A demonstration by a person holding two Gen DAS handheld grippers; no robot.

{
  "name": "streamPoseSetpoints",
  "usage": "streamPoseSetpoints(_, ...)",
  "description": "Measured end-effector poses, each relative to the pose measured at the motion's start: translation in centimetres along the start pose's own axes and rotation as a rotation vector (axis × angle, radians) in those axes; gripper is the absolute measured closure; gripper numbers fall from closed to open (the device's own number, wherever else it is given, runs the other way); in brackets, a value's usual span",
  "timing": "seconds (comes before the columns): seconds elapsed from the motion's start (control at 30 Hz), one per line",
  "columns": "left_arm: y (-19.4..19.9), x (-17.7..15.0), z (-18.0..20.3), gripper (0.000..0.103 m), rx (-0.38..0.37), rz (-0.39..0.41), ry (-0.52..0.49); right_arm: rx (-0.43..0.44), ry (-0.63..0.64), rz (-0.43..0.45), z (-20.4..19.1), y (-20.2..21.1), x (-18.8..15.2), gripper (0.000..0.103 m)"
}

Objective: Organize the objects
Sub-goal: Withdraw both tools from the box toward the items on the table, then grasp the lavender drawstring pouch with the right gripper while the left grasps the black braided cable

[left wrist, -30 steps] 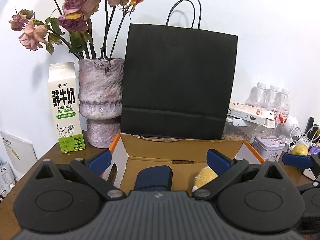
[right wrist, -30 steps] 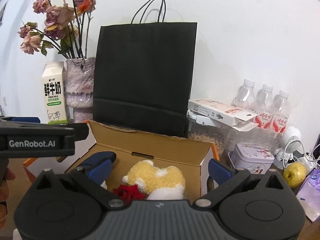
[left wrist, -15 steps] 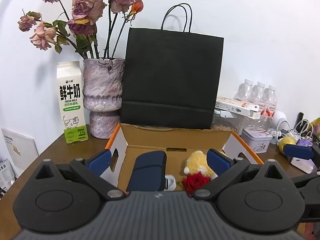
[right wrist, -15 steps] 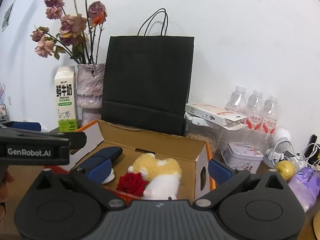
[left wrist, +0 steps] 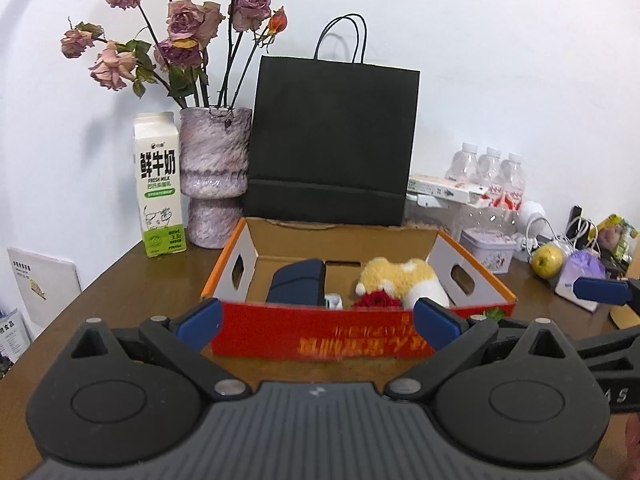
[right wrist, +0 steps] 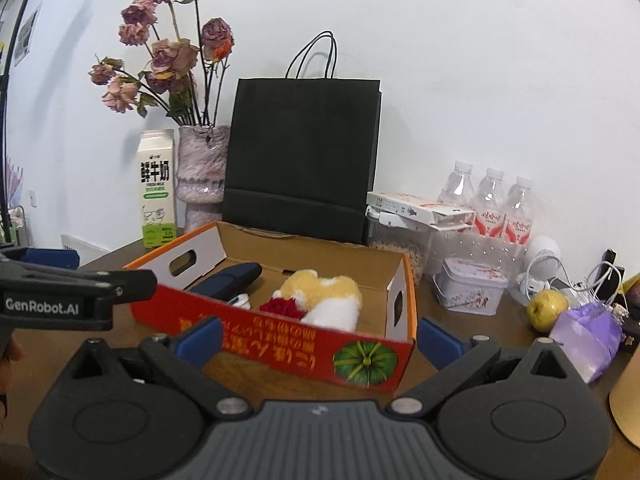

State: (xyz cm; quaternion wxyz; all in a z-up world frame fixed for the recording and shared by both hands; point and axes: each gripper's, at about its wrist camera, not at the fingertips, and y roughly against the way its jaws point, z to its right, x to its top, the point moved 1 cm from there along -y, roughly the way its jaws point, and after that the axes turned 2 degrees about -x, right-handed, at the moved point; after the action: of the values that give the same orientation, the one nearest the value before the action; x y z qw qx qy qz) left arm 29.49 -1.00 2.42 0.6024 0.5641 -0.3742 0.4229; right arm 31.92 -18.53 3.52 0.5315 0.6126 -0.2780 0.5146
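The left gripper (left wrist: 318, 322) is spread wide and holds nothing, level with the red front wall of the cardboard box (left wrist: 320, 344); the right gripper (right wrist: 320, 338) is equally wide and empty, its fingers either side of the box's near right corner. The box sits open on the brown table (left wrist: 132, 292), in front of a black paper bag (left wrist: 334, 140). It has an orange rim, white end walls with hand slots, a plain brown inside, and yellow print upside down on its red front with a green pumpkin picture (right wrist: 366, 362). Inside lie a dark blue case (left wrist: 298, 282) at left, a yellow and white plush toy (left wrist: 402, 280) at right, and a red rose (left wrist: 376, 300) touching the toy's near side
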Motion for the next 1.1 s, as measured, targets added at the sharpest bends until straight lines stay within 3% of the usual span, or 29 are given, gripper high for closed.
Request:
streamPoseSetpoints(0.43,5.4,-5.1,-1.0,0.000,-0.055,-0.047,-0.011,0.001,-0.049,-0.042,-0.4,5.8,-6.2,0.000)
streamPoseSetpoints(0.63,6.4,-7.7,-1.6,0.000,-0.078,-0.143,-0.016,0.002,-0.061,-0.133,-1.2,7.2,-10.2,0.000)
streamPoseSetpoints(1.1,7.2,-8.8,-1.4,0.000,-0.107,-0.202,-0.031,0.004,-0.110,-0.277,-1.9,8.1,-12.3,0.000)
